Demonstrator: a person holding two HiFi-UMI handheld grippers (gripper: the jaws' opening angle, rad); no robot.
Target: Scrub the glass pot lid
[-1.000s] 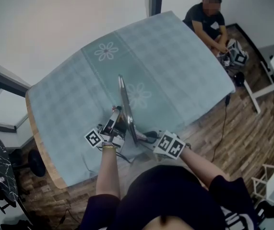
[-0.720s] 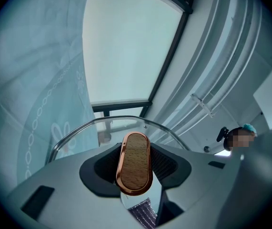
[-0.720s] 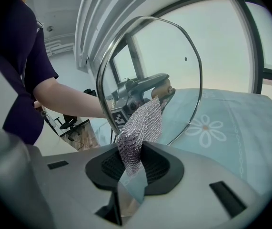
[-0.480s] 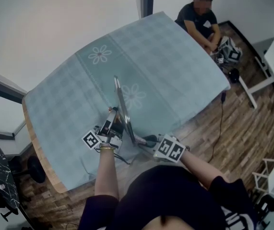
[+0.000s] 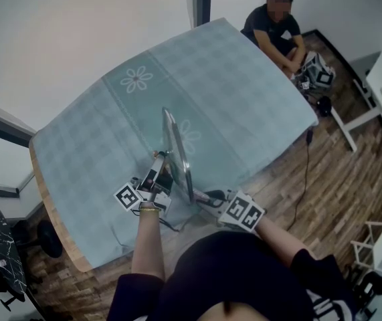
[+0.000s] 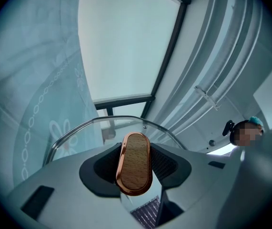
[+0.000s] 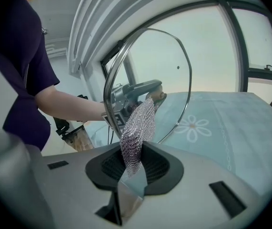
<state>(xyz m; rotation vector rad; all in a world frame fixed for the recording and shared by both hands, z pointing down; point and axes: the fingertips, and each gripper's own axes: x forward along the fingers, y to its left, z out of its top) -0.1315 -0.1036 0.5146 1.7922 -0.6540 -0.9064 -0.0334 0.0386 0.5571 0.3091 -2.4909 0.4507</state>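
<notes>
Glass pot lid (image 5: pixel 175 147) stands on edge at lower centre of the head view, over the checked tablecloth (image 5: pixel 244 92). The left gripper (image 5: pixel 162 173) is clamped on the lid's wooden knob (image 6: pixel 135 163). The right gripper (image 5: pixel 206 196) pinches a metal mesh scrubber (image 7: pixel 138 127), raised to the lid's opposite face. Treat the lid as rigid, brittle, smooth and probably fairly heavy. Hold it by the knob and apply moderate pressure.

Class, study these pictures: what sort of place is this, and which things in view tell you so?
Probably an indoor workroom or studio rather than a kitchen: a cloth-covered table, a wood-pattern floor, large windows, and a seated person beside marker-cube gear.
</notes>
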